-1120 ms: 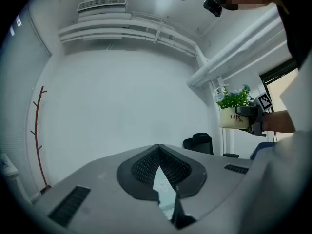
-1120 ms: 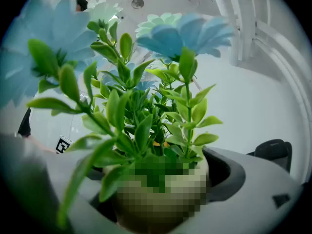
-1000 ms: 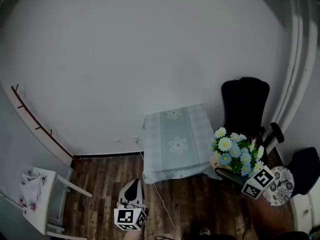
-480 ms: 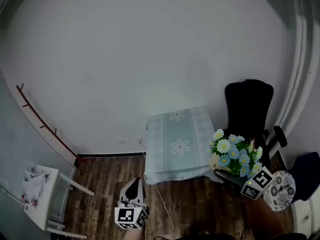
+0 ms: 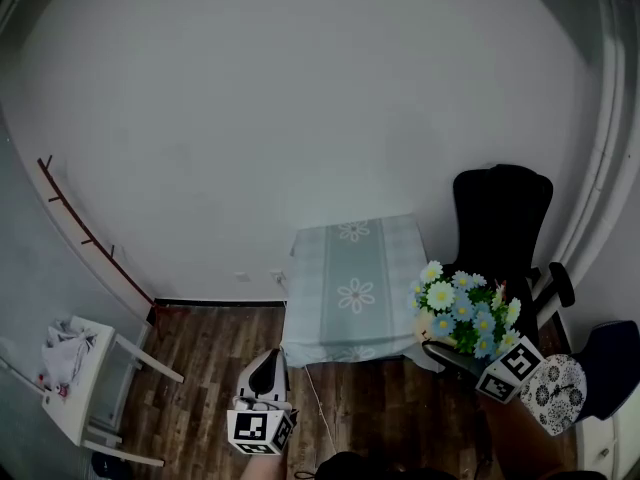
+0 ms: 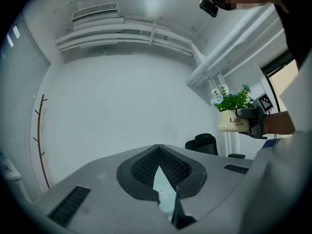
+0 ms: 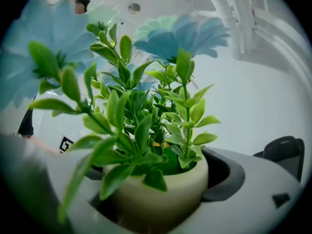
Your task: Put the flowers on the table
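A cream pot of blue and white flowers [image 5: 462, 308] hangs just off the right edge of the small table [image 5: 395, 243], which wears a pale green daisy cloth. My right gripper [image 5: 440, 342] is shut on the pot from below and behind. In the right gripper view the pot [image 7: 161, 199] sits between the jaws of the right gripper [image 7: 153, 179], and leaves fill the picture. My left gripper [image 5: 270, 360] hovers low over the wooden floor, in front of the table's left corner, shut and holding nothing. The left gripper view shows the held pot [image 6: 233, 121] at the right.
A black office chair [image 5: 500, 223] stands right of the table, behind the pot. A round patterned stool [image 5: 555, 393] is at the lower right. A white side table [image 5: 100, 393] with a crumpled cloth stands at the left. A rail with hooks [image 5: 85, 233] runs along the left wall.
The head view has shifted a little. My right gripper and the flower pot have drifted slightly left, toward the table's right edge. The left gripper has barely moved.
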`<state>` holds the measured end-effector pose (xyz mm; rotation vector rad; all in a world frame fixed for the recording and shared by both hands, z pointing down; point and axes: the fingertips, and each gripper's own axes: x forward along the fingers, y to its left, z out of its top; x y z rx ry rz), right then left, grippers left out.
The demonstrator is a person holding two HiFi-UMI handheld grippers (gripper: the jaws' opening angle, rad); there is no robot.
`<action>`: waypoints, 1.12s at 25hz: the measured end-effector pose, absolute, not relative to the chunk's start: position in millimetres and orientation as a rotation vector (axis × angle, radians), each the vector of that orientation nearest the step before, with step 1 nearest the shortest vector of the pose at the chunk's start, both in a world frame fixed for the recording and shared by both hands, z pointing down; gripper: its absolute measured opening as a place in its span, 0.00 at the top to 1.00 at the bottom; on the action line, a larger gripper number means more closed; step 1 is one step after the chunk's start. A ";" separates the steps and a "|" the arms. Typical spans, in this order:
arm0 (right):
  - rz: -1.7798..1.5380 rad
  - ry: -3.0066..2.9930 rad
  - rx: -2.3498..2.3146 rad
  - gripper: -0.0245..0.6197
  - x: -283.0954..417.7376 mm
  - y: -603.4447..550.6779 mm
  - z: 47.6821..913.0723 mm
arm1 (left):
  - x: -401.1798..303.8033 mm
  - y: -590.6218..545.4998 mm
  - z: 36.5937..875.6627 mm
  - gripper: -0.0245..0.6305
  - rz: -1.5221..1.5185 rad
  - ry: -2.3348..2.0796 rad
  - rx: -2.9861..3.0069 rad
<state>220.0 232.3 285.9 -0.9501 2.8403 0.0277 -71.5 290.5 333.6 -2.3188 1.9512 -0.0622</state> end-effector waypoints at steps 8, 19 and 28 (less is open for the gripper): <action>-0.006 2.816 -0.973 0.11 219.4 215.9 298.5 | -73.1 270.2 347.6 0.96 -0.090 1.942 -2.340; 0.002 2.809 -1.103 0.11 214.9 155.7 305.9 | -74.8 174.1 356.3 0.96 -0.042 1.852 -2.449; -0.018 2.798 -1.183 0.11 192.0 81.0 309.4 | -89.1 80.8 355.4 0.96 -0.039 1.769 -2.523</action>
